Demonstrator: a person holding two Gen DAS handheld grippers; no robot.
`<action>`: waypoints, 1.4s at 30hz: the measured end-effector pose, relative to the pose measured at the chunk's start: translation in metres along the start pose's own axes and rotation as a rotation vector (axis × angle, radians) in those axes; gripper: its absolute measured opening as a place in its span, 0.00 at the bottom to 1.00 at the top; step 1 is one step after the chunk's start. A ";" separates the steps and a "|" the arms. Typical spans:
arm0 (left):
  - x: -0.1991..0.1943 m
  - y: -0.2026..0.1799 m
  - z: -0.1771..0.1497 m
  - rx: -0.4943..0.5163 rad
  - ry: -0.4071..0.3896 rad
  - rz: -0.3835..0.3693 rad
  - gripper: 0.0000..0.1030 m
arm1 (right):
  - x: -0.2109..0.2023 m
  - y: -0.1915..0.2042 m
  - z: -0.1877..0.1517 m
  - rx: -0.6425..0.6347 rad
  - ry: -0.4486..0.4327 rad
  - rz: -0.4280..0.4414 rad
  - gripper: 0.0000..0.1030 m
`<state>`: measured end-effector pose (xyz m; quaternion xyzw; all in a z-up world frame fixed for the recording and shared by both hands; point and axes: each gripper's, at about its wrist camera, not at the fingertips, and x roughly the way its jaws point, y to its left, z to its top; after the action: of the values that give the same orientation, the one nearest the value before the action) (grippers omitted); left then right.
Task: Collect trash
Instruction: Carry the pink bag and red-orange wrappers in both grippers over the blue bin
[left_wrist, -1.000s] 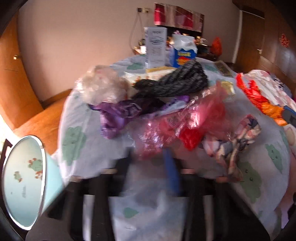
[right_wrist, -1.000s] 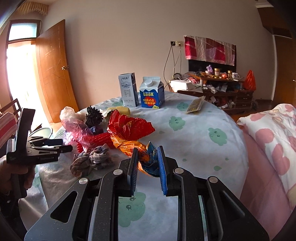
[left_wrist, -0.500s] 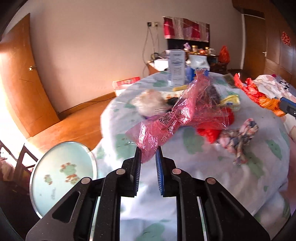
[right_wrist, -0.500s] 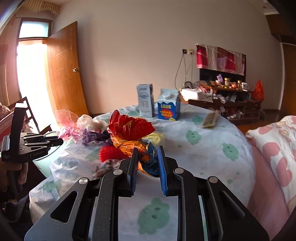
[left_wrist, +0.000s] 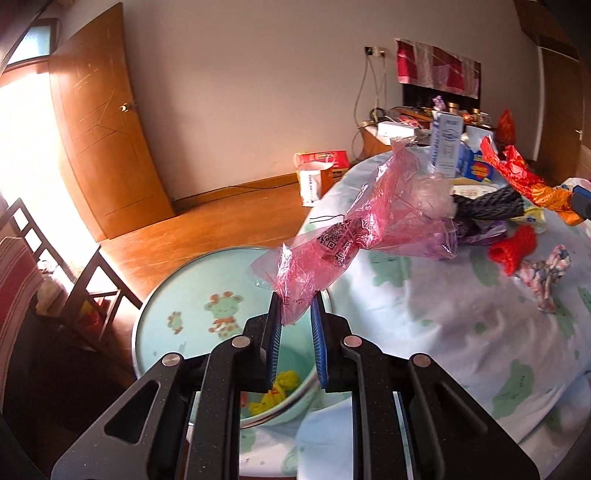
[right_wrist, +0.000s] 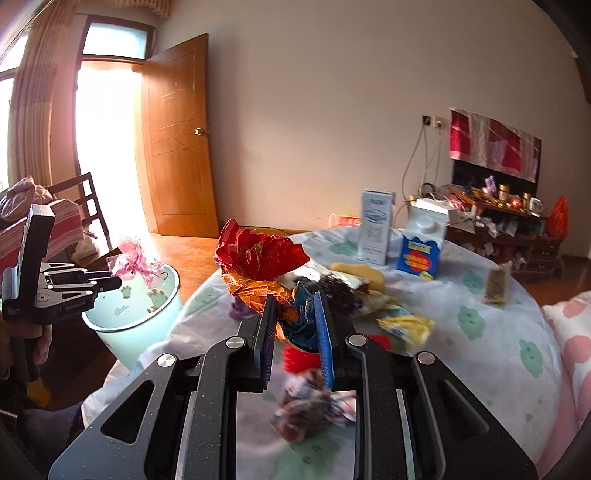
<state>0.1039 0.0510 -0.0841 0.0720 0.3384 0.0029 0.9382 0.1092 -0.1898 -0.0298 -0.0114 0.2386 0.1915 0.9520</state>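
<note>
Left tool (left_wrist: 295, 314) now over bin (left_wrist: 162, 306) (pinching pink bag (left_wrist: 369, 221)), right tool (right_wrist: 295, 314) clamping foil wrapper (right_wrist: 262, 266).

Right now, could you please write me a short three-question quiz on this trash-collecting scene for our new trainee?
1. True or false: the left claw holds a blue milk carton.
2. What does the right claw grip: (a) the yellow wrapper, (b) the red and orange foil wrapper, (c) the tall white carton?
3. Fill in: the pink plastic bag hangs above the pale blue ____.

Key: 1 false; 2 b; 3 bin.
</note>
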 end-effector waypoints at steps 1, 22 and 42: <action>0.001 0.004 0.000 -0.003 0.002 0.015 0.15 | 0.005 0.006 0.004 -0.009 0.000 0.011 0.21; 0.010 0.073 -0.014 -0.087 0.055 0.173 0.15 | 0.091 0.108 0.039 -0.179 0.036 0.182 0.21; 0.012 0.094 -0.019 -0.126 0.078 0.222 0.15 | 0.120 0.140 0.034 -0.242 0.080 0.236 0.21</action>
<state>0.1050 0.1476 -0.0931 0.0497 0.3635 0.1307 0.9210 0.1703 -0.0129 -0.0450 -0.1052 0.2513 0.3287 0.9043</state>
